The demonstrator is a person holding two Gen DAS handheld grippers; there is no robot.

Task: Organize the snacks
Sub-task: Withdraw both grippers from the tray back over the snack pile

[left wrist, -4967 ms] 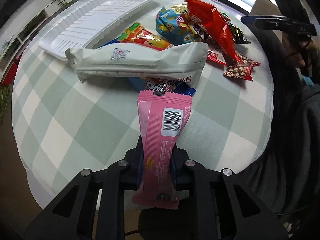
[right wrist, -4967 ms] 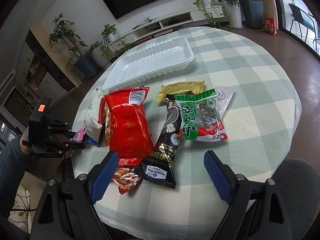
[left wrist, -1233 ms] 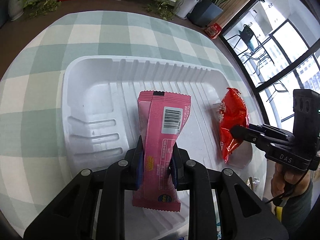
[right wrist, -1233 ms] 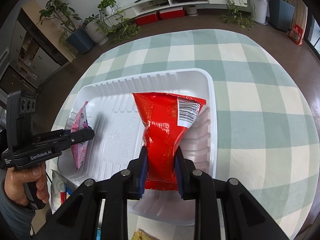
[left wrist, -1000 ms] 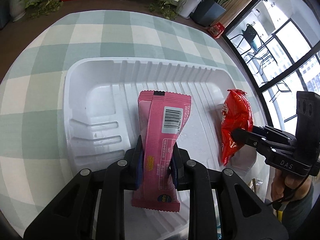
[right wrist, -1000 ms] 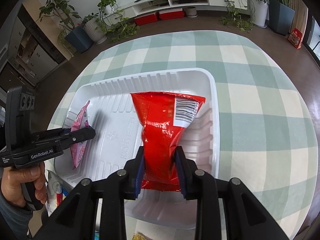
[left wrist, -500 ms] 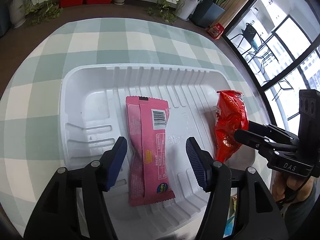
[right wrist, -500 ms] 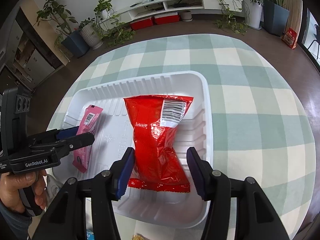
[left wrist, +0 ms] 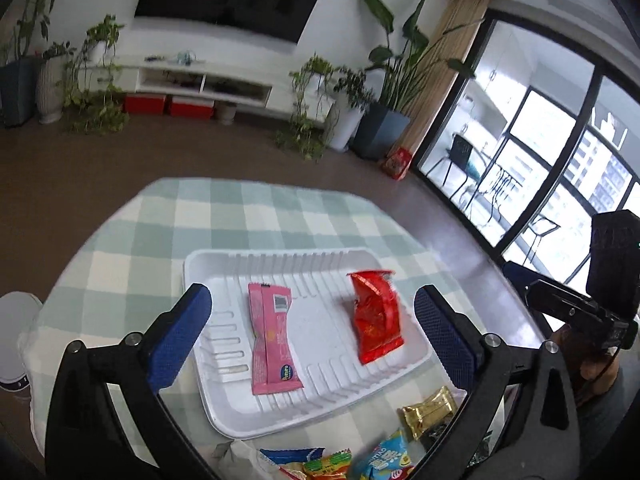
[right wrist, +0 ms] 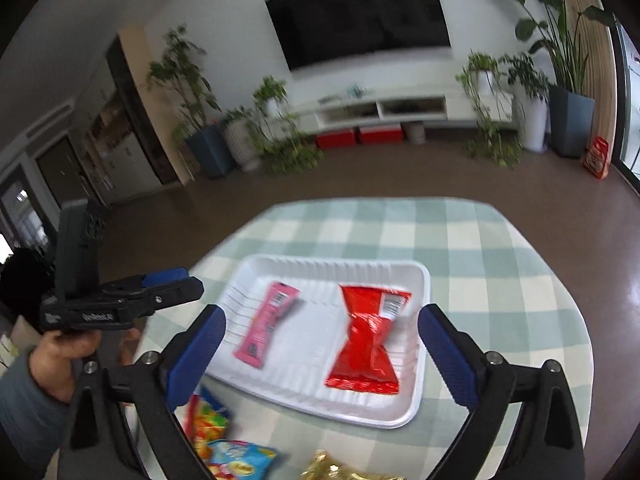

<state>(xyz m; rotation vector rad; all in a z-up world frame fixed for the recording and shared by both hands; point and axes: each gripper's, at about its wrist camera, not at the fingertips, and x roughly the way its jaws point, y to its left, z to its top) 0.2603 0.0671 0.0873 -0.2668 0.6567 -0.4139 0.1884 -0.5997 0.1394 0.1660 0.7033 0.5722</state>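
A white ribbed tray [left wrist: 280, 255] [right wrist: 340, 261] sits on the green checked tablecloth [left wrist: 240, 208] [right wrist: 500, 300]. Two packets lie flat in it and apart from each other: a pink packet [left wrist: 272, 340] [right wrist: 266, 322] on the left and a red packet [left wrist: 376, 320] [right wrist: 366, 344] on the right. My left gripper [left wrist: 311, 296] hangs above the tray's near side, its jaws opening wide with nothing between them. My right gripper [right wrist: 322, 316] hangs likewise above the tray, its jaws opening, nothing held. The pads touch neither packet.
Loose snacks lie by the near table edge: a gold packet [left wrist: 430, 410] [right wrist: 340, 468], a blue packet [left wrist: 386, 456] [right wrist: 240, 456] and an orange one [right wrist: 208, 424]. A hand [right wrist: 68, 352] grips the left tool at the table's left. Brown floor surrounds the round table.
Both grippers let go of their packets, opened wide and rose back from the tray. The pink and red packets now lie flat in the tray.
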